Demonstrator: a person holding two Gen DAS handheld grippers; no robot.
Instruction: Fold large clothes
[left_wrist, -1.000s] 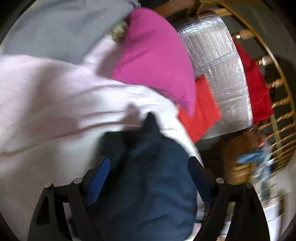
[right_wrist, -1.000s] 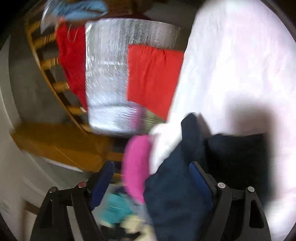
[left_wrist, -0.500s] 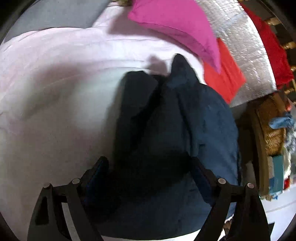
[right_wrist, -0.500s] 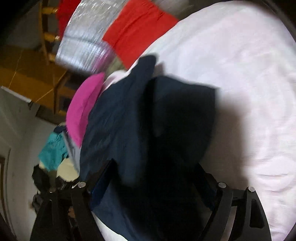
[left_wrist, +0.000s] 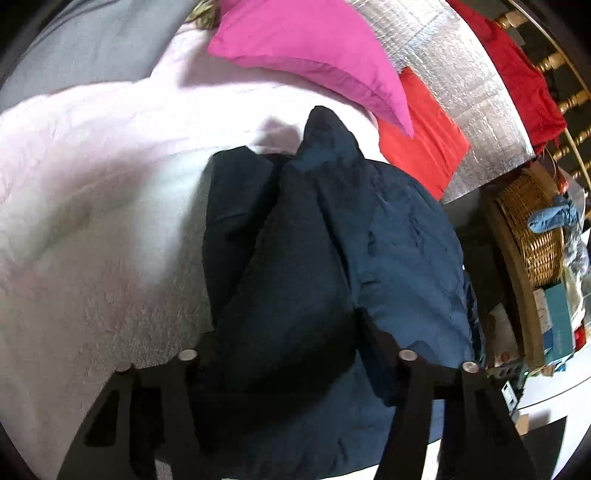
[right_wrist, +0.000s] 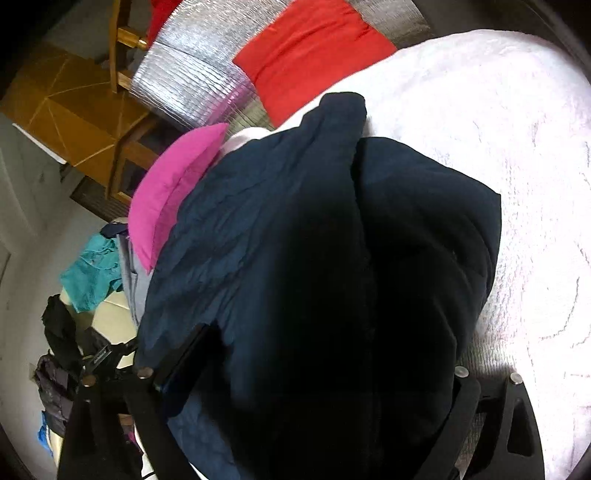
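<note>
Two grippers sit low over one dark navy garment (left_wrist: 332, 236), which lies bunched on the pale pink bed cover (left_wrist: 92, 184). From your left gripper (left_wrist: 284, 332), the garment fills the centre and runs toward one o'clock, where a peak of cloth stands near the magenta pillow (left_wrist: 314, 48). Your left jaws are closing with a thick fold of the navy cloth between them; whether the pads already press on it, you cannot tell. Your right gripper (right_wrist: 317, 354) has its fingers spread wide, with the garment heaped between them and hiding the pads, so you cannot tell whether it is gripped. In the left view a red cloth (left_wrist: 424, 147) lies at two o'clock and a wicker basket (left_wrist: 532, 229) at three.
</note>
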